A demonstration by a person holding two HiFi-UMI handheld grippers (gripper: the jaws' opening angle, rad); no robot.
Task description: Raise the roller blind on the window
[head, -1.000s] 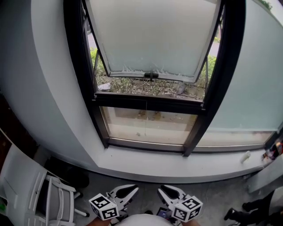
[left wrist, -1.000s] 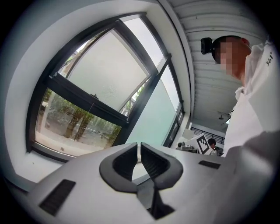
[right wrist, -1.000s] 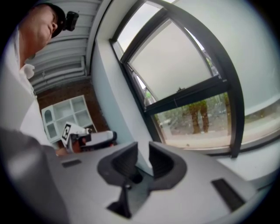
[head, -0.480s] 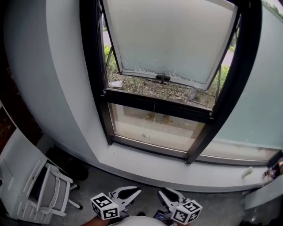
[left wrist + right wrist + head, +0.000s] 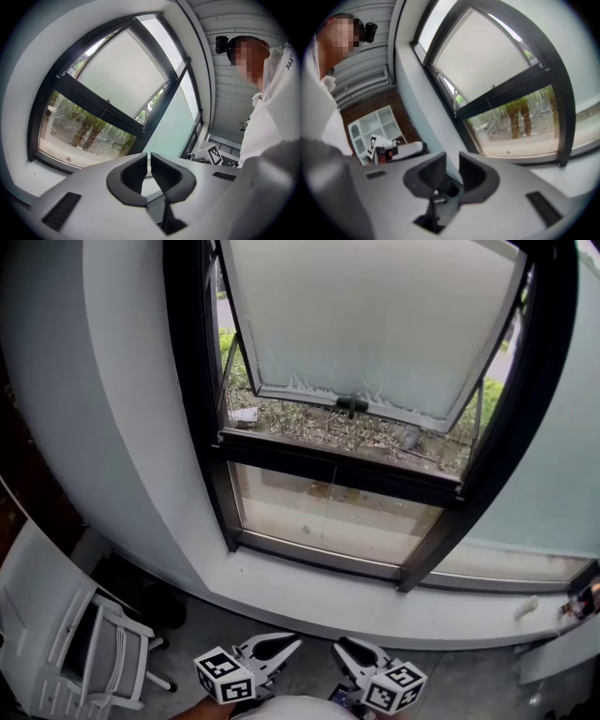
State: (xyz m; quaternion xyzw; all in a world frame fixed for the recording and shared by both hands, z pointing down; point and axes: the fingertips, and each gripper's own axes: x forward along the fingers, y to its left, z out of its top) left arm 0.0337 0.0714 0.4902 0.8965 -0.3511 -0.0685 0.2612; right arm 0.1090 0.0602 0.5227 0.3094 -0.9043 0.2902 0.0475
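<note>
The dark-framed window (image 5: 211,427) fills the head view. Its upper sash is tilted open, and a white roller blind (image 5: 375,315) covers that pane; the blind's weave also shows in the left gripper view (image 5: 124,75). A thin cord (image 5: 333,488) hangs in front of the lower pane. Both grippers sit low at the bottom edge, well short of the window. My left gripper (image 5: 291,643) (image 5: 149,157) is shut on nothing. My right gripper (image 5: 343,647) (image 5: 452,157) has just been opening; its jaws stand apart with nothing between them.
A white sill (image 5: 375,601) runs under the window, with small objects at its right end (image 5: 525,607). A white chair (image 5: 103,643) stands at the lower left. A white shelf unit (image 5: 377,126) and a person in white (image 5: 276,108) are behind the grippers.
The head view has swung, so the window now sits further right and the chair closer in. Both grippers stay at the bottom edge, pointing at the sill.
</note>
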